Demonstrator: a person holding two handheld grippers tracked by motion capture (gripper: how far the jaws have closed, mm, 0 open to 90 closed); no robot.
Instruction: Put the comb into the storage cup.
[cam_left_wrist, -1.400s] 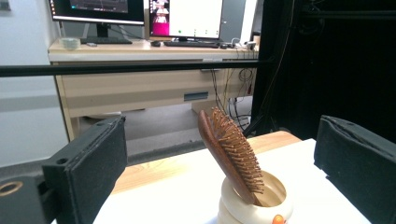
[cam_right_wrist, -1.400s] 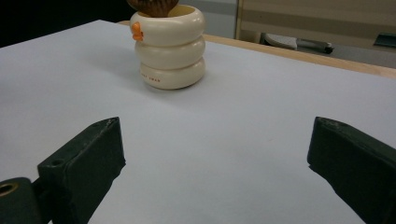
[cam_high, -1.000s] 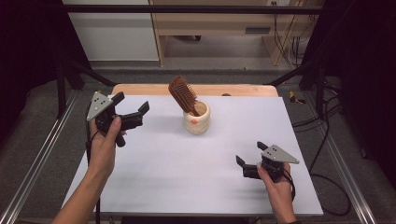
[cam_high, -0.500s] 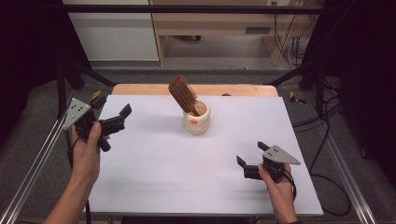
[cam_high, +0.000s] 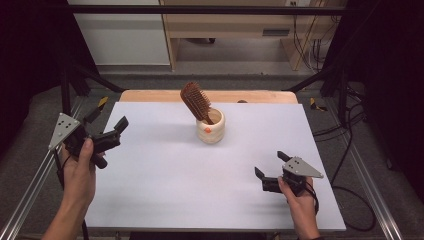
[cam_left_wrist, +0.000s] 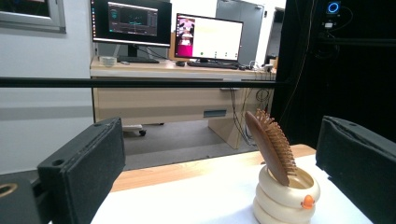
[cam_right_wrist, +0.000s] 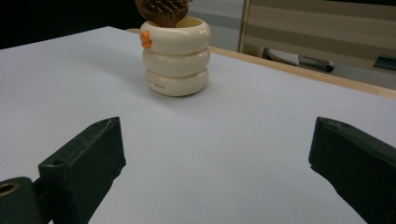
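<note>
Wood and glazed ceramic make up the pair at the far middle of the table (cam_high: 165, 200): a brown wooden hairbrush (cam_high: 196, 102) stands handle-down in a cream cup (cam_high: 210, 127). The cup is built of three rounded rings stacked like fat tyres, smooth and glossy, with a small orange dot on its side and faint lettering near the base in the right gripper view. The hairbrush has an oval paddle head, its back plain polished wood and its face set with rows of short pale wooden pins; it leans tilted against the cup's rim, head well above it.

A matte white sheet covers the table, smooth and bare, with a strip of pale wood showing along the far edge.

The left gripper (cam_high: 111, 131) is held in a hand above the table's left edge, well apart from the cup. Its two black jaws, blocky and faced with a soft, felt-like padding, stand wide apart with nothing between them; in the left gripper view they frame the cup and hairbrush from afar. A grey three-cornered plate sits on top.

The right gripper (cam_high: 270, 165) rests low near the table's front right corner, also well apart from the cup. Its jaws are spread wide too and hold nothing; only white tabletop lies between them in the right gripper view.
</note>
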